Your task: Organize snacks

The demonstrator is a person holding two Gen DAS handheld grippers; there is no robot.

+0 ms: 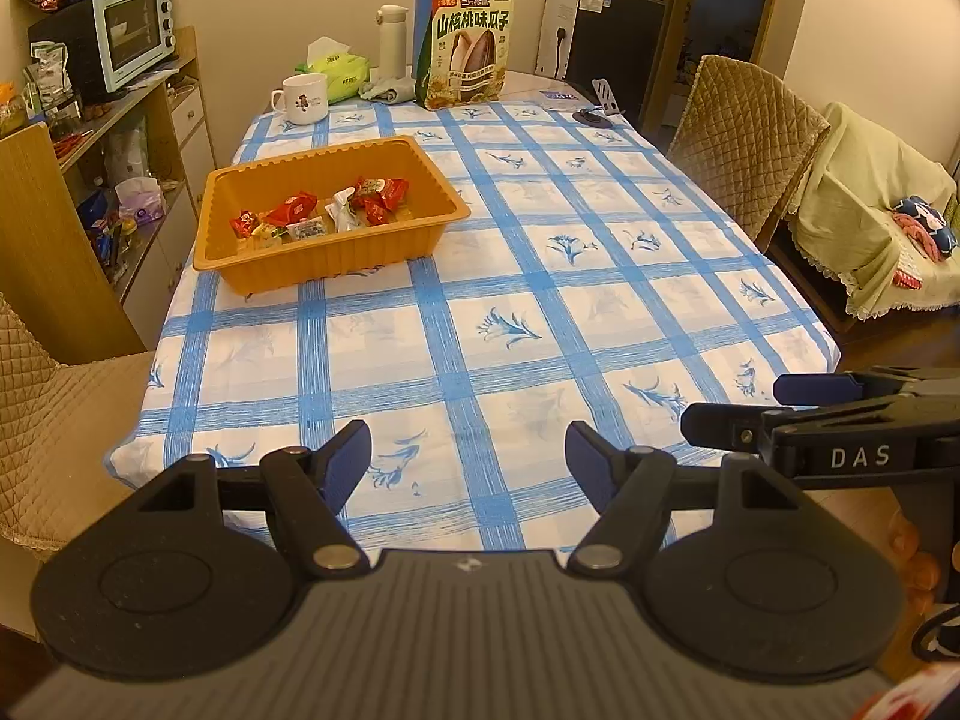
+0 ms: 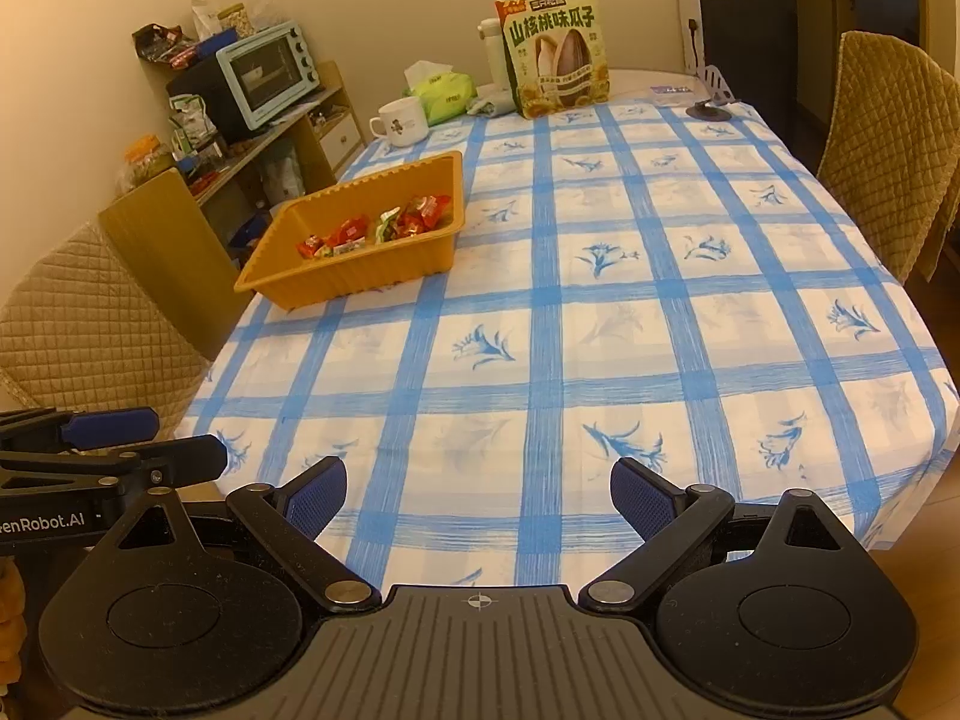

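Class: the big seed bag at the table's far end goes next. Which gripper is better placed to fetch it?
Right, marginally. The seed bag stands right of the tray; both grippers, left and right, are open and empty.

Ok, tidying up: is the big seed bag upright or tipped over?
Upright: the seed bag stands on its base at the table's far end, front label facing the cameras.

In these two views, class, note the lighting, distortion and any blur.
Left wrist: warm yellowish light, fisheye bends the table edges, dark corners, tray sharp. Right wrist: same warm cast, table curves, tray fairly sharp, no strong glare.
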